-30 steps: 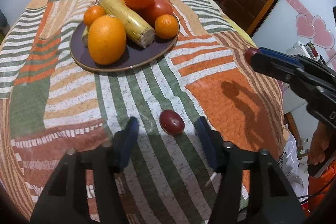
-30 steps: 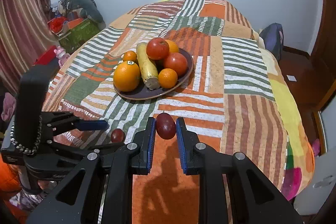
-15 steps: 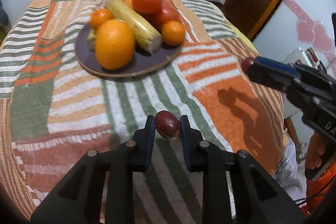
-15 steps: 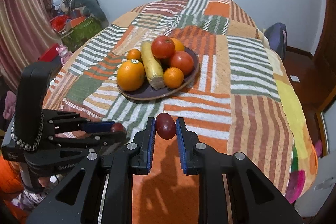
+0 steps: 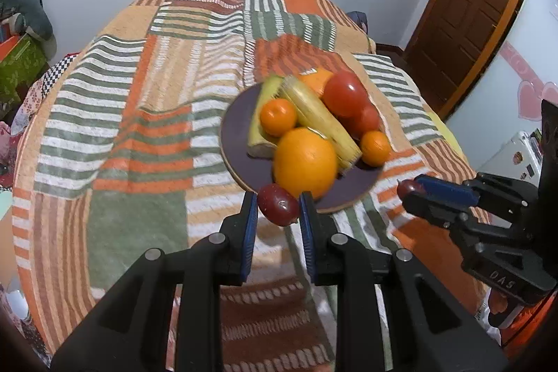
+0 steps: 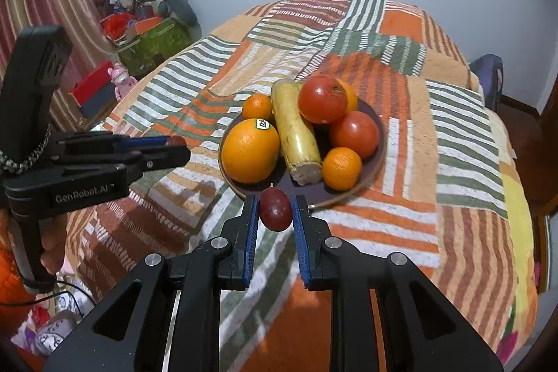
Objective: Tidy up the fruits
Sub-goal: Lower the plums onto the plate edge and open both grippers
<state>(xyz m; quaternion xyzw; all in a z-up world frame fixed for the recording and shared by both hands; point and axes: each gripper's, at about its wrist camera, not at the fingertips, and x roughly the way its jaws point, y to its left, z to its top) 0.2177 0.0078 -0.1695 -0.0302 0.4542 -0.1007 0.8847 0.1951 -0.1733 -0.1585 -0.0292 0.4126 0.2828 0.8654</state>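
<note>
A dark round plate (image 5: pixel 240 142) (image 6: pixel 378 142) on the patchwork blanket holds a big orange (image 5: pixel 304 162) (image 6: pixel 250 151), small oranges, red tomatoes (image 6: pixel 322 99) and yellow banana-like fruit (image 6: pixel 294 131). My left gripper (image 5: pixel 278 208) is shut on a small dark red fruit (image 5: pixel 278 204), held above the blanket by the plate's near rim; it also shows at the left of the right wrist view (image 6: pixel 174 145). My right gripper (image 6: pixel 275 210) is shut on another dark red fruit (image 6: pixel 275 208), close to the plate's front edge; it shows in the left wrist view (image 5: pixel 411 189).
The blanket (image 6: pixel 453 135) covers a bed that drops off at its right and left edges. A green box and clutter (image 6: pixel 153 40) sit on the floor at the left. A brown door (image 5: pixel 477 6) stands at the right. A white wall is behind.
My left gripper closed on the small red fruit, lifted it off the blanket and moved it toward the plate. My right gripper, still holding its fruit, moved closer to the plate.
</note>
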